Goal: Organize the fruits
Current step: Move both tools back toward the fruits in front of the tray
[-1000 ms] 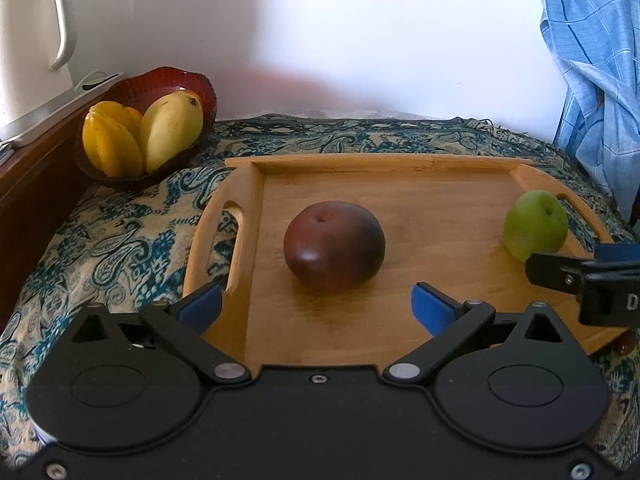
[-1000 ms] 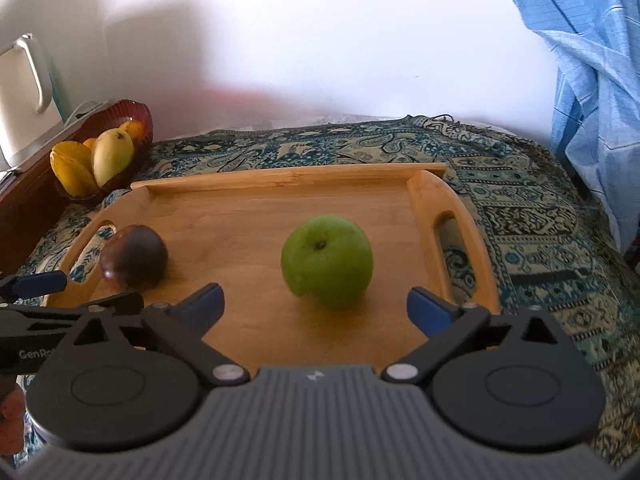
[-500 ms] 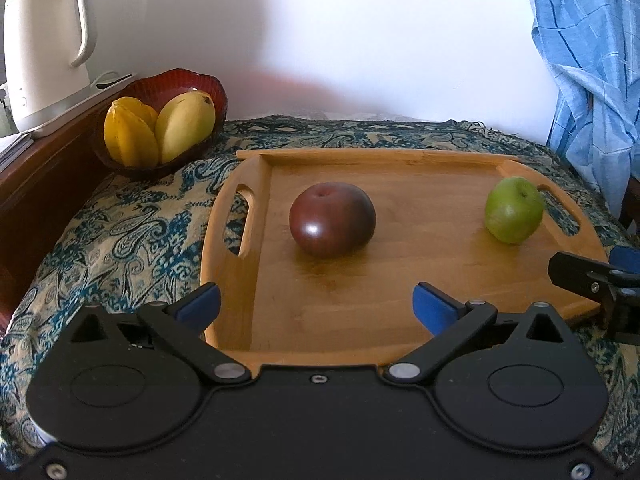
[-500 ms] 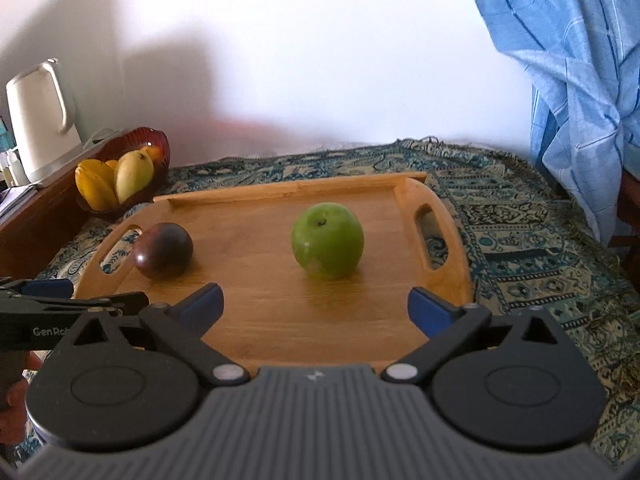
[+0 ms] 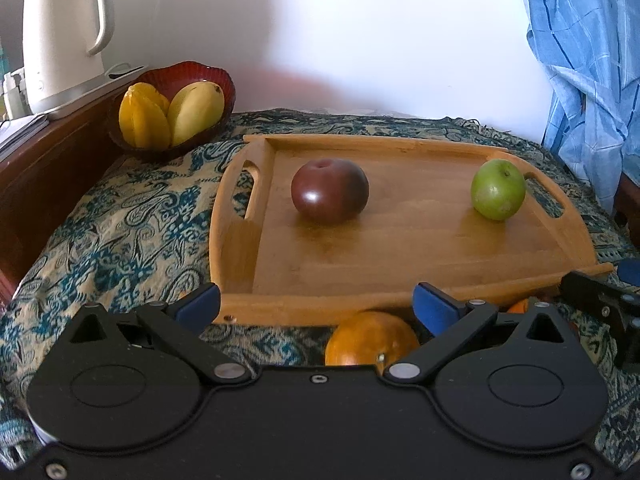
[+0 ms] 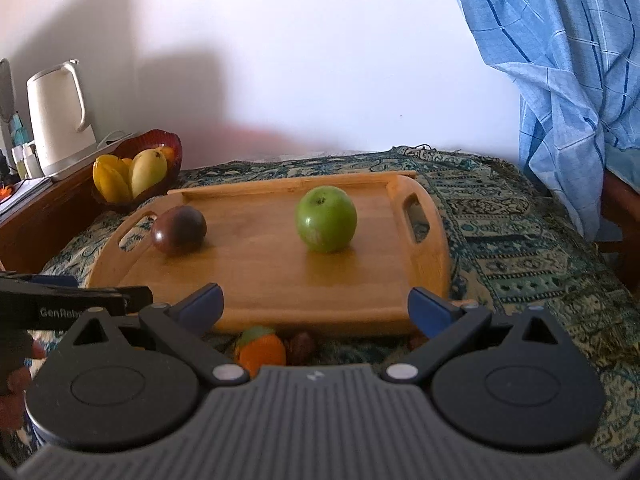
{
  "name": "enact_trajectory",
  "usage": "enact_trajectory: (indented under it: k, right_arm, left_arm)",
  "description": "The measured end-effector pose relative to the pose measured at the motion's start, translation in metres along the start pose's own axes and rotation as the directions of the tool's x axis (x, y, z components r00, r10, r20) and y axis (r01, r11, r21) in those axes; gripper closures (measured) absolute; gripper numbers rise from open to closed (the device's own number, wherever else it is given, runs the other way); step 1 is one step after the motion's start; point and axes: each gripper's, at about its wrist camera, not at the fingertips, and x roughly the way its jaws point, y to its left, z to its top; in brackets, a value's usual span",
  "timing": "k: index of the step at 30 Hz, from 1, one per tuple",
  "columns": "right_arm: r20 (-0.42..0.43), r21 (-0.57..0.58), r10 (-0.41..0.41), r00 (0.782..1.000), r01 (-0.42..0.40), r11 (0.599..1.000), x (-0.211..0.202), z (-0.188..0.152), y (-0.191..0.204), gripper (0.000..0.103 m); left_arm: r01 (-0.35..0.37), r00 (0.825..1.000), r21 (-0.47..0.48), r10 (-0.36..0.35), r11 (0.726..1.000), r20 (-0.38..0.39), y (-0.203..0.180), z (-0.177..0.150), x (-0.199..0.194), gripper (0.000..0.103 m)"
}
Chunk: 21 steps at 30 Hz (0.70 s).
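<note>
Patterned blue-and-cream cloth [image 5: 132, 220] covers the table, with a white wall behind and a blue checked fabric [image 6: 560, 80] hanging at the right. On the cloth I see a wooden tray [image 5: 400, 248] carrying a dark red fruit [image 5: 329, 190] toward its left handle and a green apple [image 6: 326, 218] toward its right handle, well apart from each other. Just beside the tray's near edge, on the cloth, lies an orange fruit [image 5: 370, 344]; the right wrist view also shows an orange-and-green fruit [image 6: 260, 350] and a small dark one [image 6: 302, 348] there. My left hand-held gripper [image 5: 316, 306] is spread wide and empty, and my right hand-held gripper [image 6: 316, 306] is likewise spread and holds nothing. A red bowl [image 5: 188, 76] with yellow fruits [image 5: 172, 116] stands at the back left beside a white kettle [image 5: 64, 36]. The risks I judge from here: the loose fruits sit low, partly hidden under my gripper bodies, so I could close off-centre and send a round fruit rolling off the cloth; the two grippers are near each other and could collide; and nudging the tray rim could set the apple rolling. The only writing I can read is "GenRob", cut off, on the left gripper in the right wrist view.
</note>
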Motion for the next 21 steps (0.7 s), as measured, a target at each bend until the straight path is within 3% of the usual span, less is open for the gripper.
enact_trajectory:
  k: [9,21]
  right_arm:
    - [-0.03,-0.059,-0.016,0.999,0.014,0.998,-0.013,-0.023,0.007,0.0]
    - [-0.066,-0.113,0.003,0.998,-0.01,0.994,-0.014,-0.044,0.021,0.0]
  left_arm:
    - [0.009,1.0,-0.041,-0.008,0.999,0.016,0.011,-0.019,-0.012,0.0]
    - [0.016,0.999,0.013,-0.017,1.0,0.035,0.006,-0.033,-0.027,0.0]
